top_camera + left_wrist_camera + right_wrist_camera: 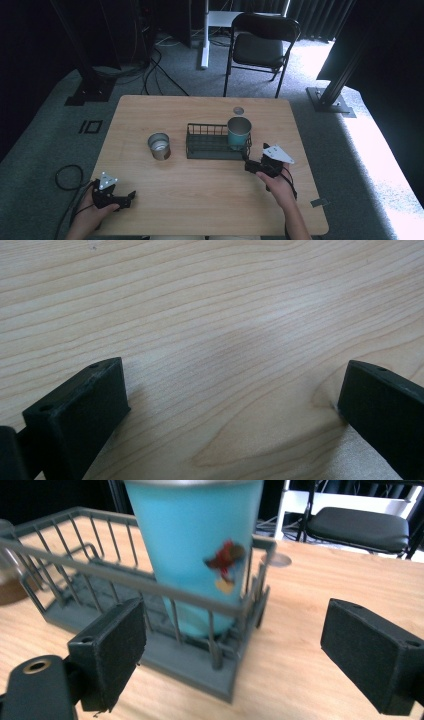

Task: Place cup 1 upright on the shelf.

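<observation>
A blue metal cup (239,133) (199,555) with a small red sticker stands upright in the right end of a dark wire basket (206,148) (75,575) at the table's middle. A plain steel cup (159,145) stands on the wood left of the basket. My right gripper (248,164) (230,660) hovers open just in front of the basket's right corner, apart from it, with nothing between its jaws. My left gripper (131,196) (230,410) rests open low over bare wood near the front left edge.
A small round metal lid (238,110) (276,560) lies on the wooden table (165,107) behind the basket. A black folding chair (260,45) stands beyond the far edge. Cables (67,176) lie on the grey carpet at the left.
</observation>
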Demonstrator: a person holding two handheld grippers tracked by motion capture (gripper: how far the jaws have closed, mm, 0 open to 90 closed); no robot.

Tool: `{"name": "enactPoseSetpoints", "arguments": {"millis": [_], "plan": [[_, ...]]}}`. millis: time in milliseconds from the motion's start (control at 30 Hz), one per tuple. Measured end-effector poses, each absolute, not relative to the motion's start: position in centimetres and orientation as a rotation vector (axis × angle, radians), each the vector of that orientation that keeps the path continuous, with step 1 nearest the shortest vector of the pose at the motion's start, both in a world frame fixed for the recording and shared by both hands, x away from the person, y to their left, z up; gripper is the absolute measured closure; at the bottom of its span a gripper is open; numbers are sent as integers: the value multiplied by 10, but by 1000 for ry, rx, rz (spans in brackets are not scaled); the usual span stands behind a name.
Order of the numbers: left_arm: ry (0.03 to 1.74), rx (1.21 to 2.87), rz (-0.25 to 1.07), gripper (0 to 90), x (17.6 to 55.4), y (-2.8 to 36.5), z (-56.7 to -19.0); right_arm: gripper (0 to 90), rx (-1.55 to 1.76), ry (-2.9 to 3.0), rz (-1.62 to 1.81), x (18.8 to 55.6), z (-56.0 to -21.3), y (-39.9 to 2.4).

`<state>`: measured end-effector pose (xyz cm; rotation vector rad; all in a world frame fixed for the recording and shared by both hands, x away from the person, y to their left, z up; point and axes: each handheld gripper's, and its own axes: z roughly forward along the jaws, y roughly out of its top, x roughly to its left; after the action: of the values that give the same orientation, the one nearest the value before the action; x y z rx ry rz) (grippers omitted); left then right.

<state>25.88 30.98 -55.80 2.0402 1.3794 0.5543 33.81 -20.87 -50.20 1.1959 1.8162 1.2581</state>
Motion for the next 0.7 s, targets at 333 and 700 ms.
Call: {"name": "enactPoseSetpoints", "arguments": {"millis": [333,700], "plan": [[1378,2042,555,3,259,310,-558,108,1237,1840,1221,330,-523,-227],[1378,2042,555,2,259,310,-558,108,1311,1806,1203,318,-538,-249]]}}
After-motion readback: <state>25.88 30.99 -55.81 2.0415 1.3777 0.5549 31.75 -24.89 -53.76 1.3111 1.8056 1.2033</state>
